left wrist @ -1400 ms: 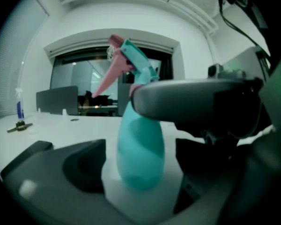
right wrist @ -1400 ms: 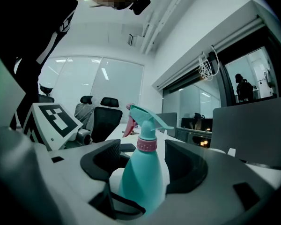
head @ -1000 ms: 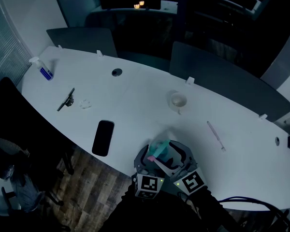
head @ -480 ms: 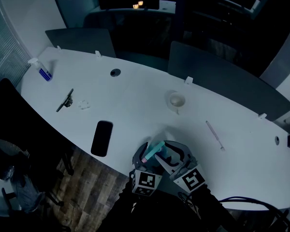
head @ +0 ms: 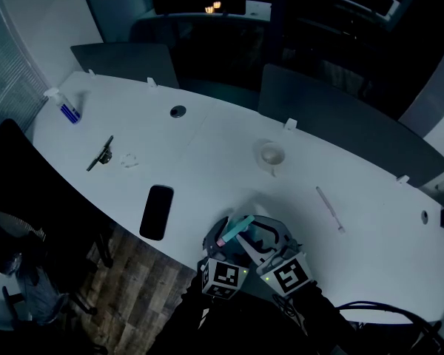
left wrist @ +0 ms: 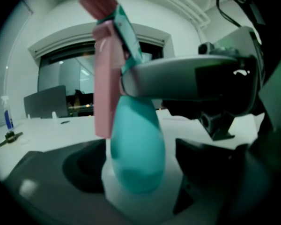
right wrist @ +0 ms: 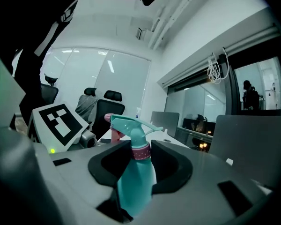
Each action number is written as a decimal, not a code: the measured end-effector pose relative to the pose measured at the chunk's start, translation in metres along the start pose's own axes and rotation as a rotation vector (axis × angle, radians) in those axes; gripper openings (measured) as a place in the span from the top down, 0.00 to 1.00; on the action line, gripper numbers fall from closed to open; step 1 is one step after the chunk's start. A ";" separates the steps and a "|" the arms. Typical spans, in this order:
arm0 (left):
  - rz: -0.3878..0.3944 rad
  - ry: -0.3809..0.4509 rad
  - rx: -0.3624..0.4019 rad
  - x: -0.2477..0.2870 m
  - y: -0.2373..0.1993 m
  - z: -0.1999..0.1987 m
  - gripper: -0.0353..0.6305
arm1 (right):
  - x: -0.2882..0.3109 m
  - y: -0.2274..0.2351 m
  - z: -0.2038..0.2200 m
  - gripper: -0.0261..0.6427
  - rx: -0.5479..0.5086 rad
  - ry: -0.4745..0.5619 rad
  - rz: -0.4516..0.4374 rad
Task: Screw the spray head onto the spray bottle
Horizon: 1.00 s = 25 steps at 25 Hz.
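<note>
Head view: my left gripper [head: 220, 245] and right gripper [head: 265, 237] meet at the near edge of the table [head: 207, 135], with the spray bottle [head: 237, 228] between them.

Left gripper view: my fingers grasp the bottle's teal lower body. The spray head [left wrist: 107, 64] is on top.

Right gripper view: the jaws have just been closing. They now clasp the spray head's pink collar from both sides.

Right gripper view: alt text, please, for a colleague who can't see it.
A teal bottle topped by its spray head stands between the right tool's dark jaws, which have just been closing and press on its pink collar. A marker cube shows at left.
</note>
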<state>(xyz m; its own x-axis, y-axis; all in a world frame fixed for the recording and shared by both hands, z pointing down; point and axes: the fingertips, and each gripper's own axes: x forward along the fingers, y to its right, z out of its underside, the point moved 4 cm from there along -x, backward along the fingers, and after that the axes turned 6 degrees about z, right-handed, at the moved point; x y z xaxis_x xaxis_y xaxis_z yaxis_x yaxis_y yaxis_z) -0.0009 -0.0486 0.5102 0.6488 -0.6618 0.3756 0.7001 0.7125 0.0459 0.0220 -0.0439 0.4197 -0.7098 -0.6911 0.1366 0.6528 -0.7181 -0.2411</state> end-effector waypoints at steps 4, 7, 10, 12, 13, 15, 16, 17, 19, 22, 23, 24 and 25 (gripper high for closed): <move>0.007 -0.019 0.033 0.000 -0.001 0.000 0.25 | -0.001 0.002 -0.003 0.75 0.072 -0.007 -0.006; 0.002 -0.027 0.050 0.000 -0.002 0.001 0.38 | 0.000 0.003 -0.004 0.75 0.138 0.001 -0.013; 0.000 -0.015 0.051 0.001 -0.003 0.000 0.38 | 0.000 0.007 -0.003 0.75 0.180 0.007 -0.005; 0.000 -0.015 0.049 0.000 -0.002 -0.002 0.38 | -0.001 0.008 -0.003 0.75 0.186 0.005 0.001; -0.001 -0.013 0.046 0.000 -0.002 -0.004 0.38 | -0.001 0.008 -0.003 0.75 0.178 0.002 0.003; -0.003 -0.011 0.039 -0.001 -0.002 -0.007 0.38 | 0.000 0.007 -0.004 0.75 0.166 -0.004 0.003; -0.004 -0.011 0.038 -0.002 -0.003 -0.007 0.38 | 0.000 0.007 -0.003 0.75 0.168 -0.008 0.002; -0.003 -0.011 0.038 -0.002 -0.002 -0.007 0.38 | 0.000 0.007 -0.002 0.75 0.170 -0.010 0.003; -0.002 -0.012 0.041 -0.001 -0.002 -0.007 0.38 | -0.002 0.007 0.000 0.75 0.176 -0.010 0.011; -0.004 -0.009 0.040 -0.001 -0.002 -0.007 0.38 | -0.002 0.007 0.000 0.75 0.196 0.001 0.021; -0.005 -0.007 0.039 -0.001 -0.002 -0.007 0.38 | -0.002 0.008 0.001 0.75 0.210 0.005 0.023; -0.004 -0.005 0.039 -0.001 -0.001 -0.007 0.38 | -0.003 0.009 0.002 0.75 0.225 0.006 0.026; -0.004 -0.004 0.039 -0.001 -0.001 -0.007 0.38 | -0.004 0.009 0.003 0.75 0.233 0.005 0.028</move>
<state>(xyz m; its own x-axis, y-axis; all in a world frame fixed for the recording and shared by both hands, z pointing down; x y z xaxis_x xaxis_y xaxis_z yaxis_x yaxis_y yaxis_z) -0.0006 -0.0500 0.5035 0.6447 -0.6636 0.3795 0.6903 0.7186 0.0838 0.0311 -0.0481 0.4198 -0.6915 -0.7109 0.1282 0.7153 -0.6986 -0.0158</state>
